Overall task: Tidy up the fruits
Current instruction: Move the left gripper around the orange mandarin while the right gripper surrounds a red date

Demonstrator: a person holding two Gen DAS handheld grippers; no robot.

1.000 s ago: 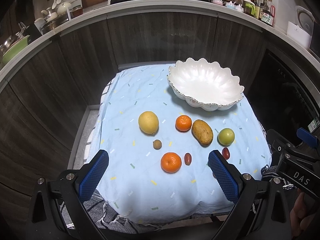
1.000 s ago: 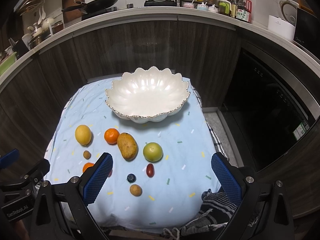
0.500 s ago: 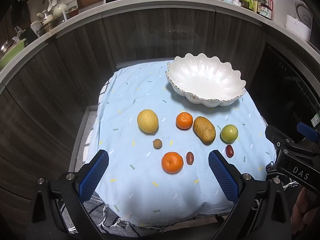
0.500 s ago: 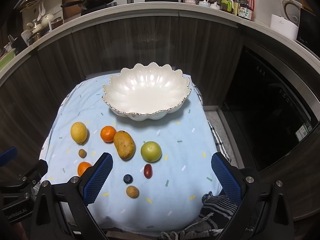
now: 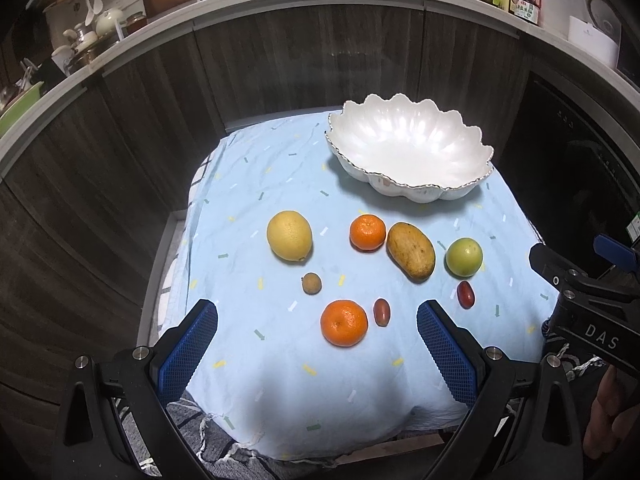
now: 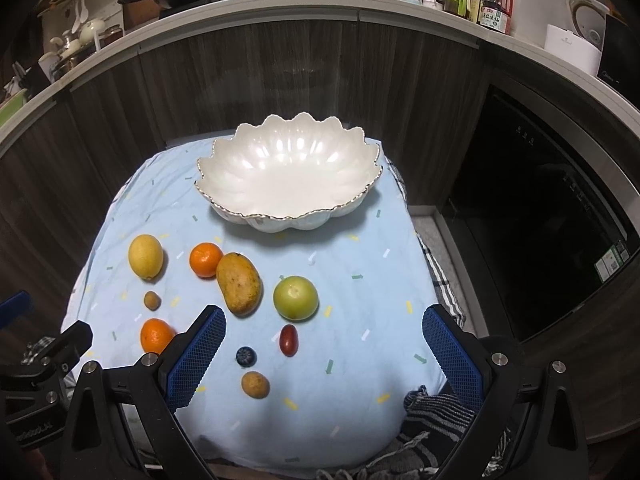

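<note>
Fruits laid out on a blue cloth (image 6: 360, 300) before an empty white bowl (image 6: 288, 176).
Left gripper (image 5: 316, 344) and right gripper (image 6: 324, 344) hover at the near edge, jaws wide apart, holding nothing. The lemon (image 5: 289, 235), mango (image 6: 239, 283), green fruit (image 6: 295, 297) and two oranges lie near of the bowl, which sits far right.

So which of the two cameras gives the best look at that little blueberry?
The right wrist view: the blueberry lies in plain sight on the blue cloth, between the open right gripper's fingers. The left wrist view doesn't show it at all; the left gripper's finger probably covers that spot.
</note>
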